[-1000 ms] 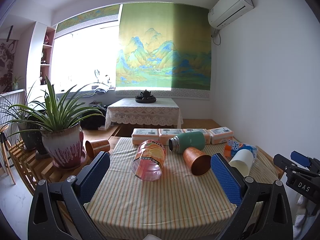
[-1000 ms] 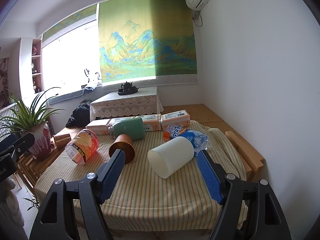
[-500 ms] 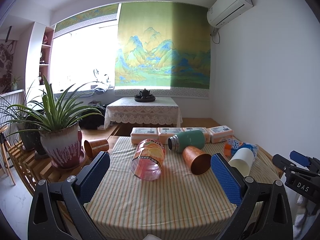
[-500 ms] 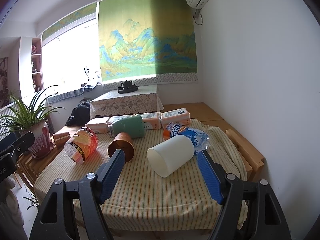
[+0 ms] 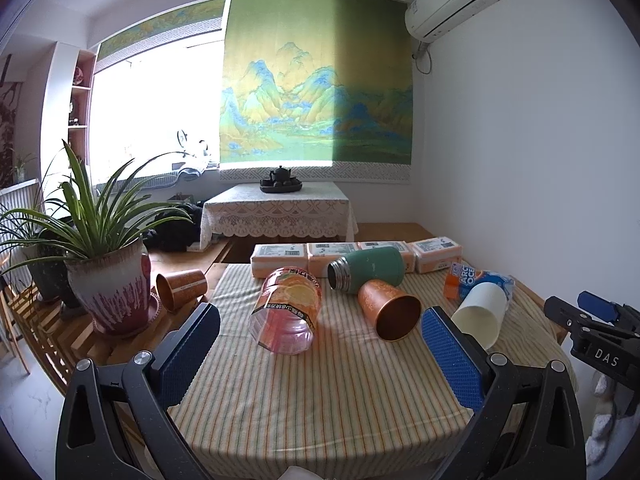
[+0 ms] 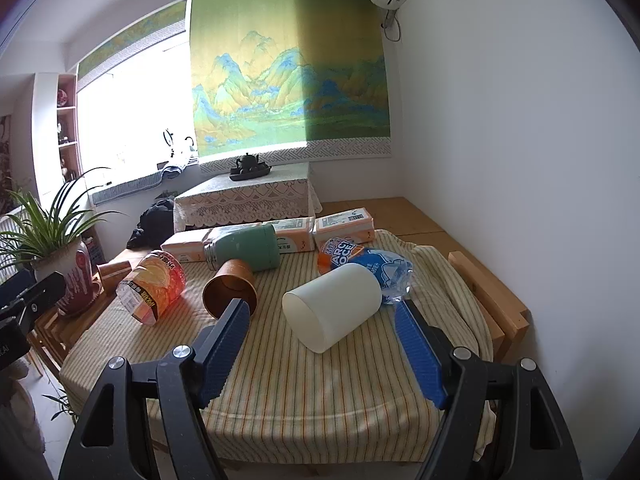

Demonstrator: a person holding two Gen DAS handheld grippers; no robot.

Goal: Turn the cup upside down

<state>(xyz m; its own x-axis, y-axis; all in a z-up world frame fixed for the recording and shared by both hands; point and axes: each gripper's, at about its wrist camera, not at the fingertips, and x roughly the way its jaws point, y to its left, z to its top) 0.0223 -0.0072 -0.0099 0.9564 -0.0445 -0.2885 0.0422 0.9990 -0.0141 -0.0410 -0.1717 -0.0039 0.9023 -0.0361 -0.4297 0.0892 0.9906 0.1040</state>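
Note:
A white cup (image 6: 333,310) lies on its side on the striped tablecloth, mouth toward me; it also shows in the left wrist view (image 5: 482,314). My right gripper (image 6: 322,334) is open and empty, its blue pads either side of the cup's mouth, just short of it. A copper cup (image 5: 388,310) lies on its side mid-table, also seen in the right wrist view (image 6: 230,290). My left gripper (image 5: 320,344) is open and empty above the near table half. A clear orange-labelled cup (image 5: 287,312) lies on its side left of centre.
A green flask (image 5: 366,274) lies behind the copper cup. Tissue packs (image 5: 320,254) line the far edge. A blue water bottle (image 6: 372,264) lies behind the white cup. A potted plant (image 5: 108,280) and another copper cup (image 5: 180,289) sit on a wooden bench at left.
Both grippers have moved slightly forward and nearer the table. Nothing on the table has moved.

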